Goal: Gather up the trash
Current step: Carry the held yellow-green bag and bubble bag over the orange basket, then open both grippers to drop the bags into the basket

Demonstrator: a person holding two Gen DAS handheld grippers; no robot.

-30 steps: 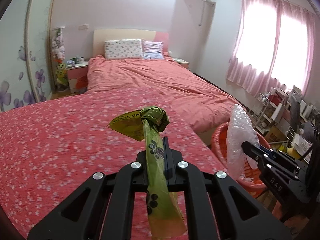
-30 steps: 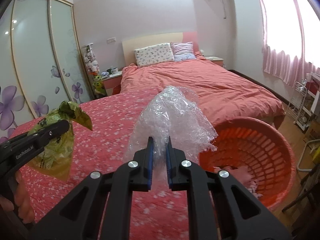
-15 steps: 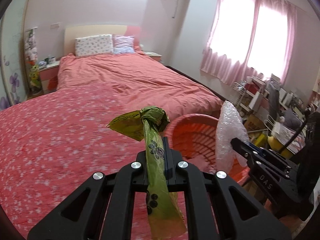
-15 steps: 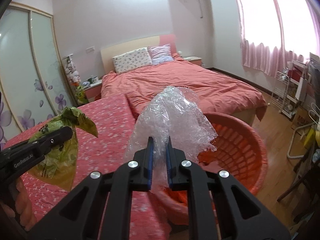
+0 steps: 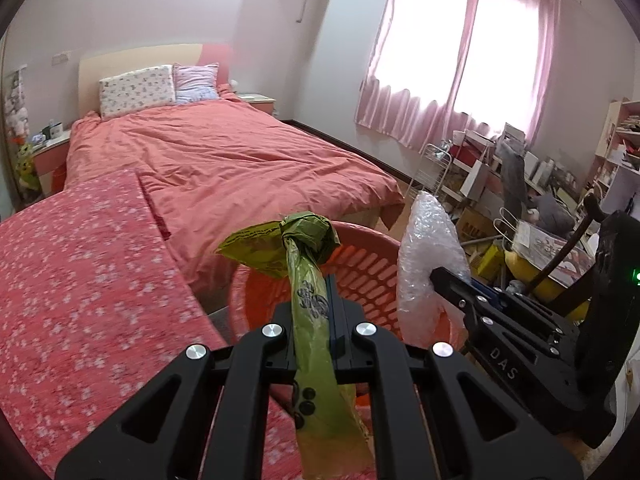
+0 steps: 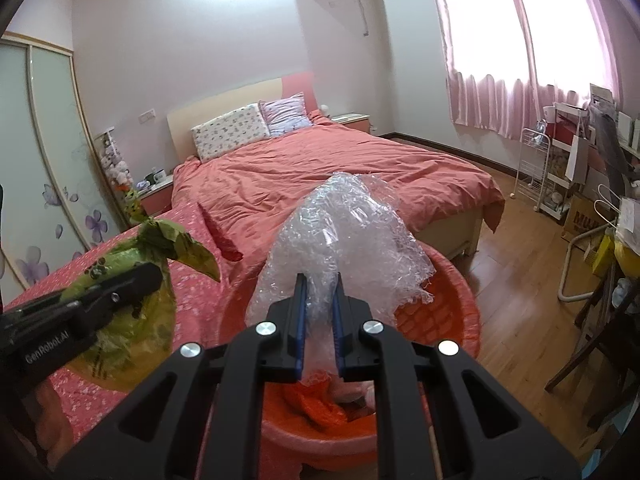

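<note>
Two wrist cameras, side by side, both angled down

My left view looks along its fingers toward the window – my right toward the headboard; both sit close above the red basket (image 5: 362, 268) (image 6: 460, 304) and share the bed (image 5: 224, 160) (image 6: 360, 168).

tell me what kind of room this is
A bedroom in a home, most likely. A made bed with a coral duvet and two pillows fills the middle, a sliding wardrobe with flower decals stands to one side, and pink curtains cover the window.

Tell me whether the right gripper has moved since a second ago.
Yes. The right gripper, clamping bubble wrap, moved off the floral cover toward the orange basket.
</note>
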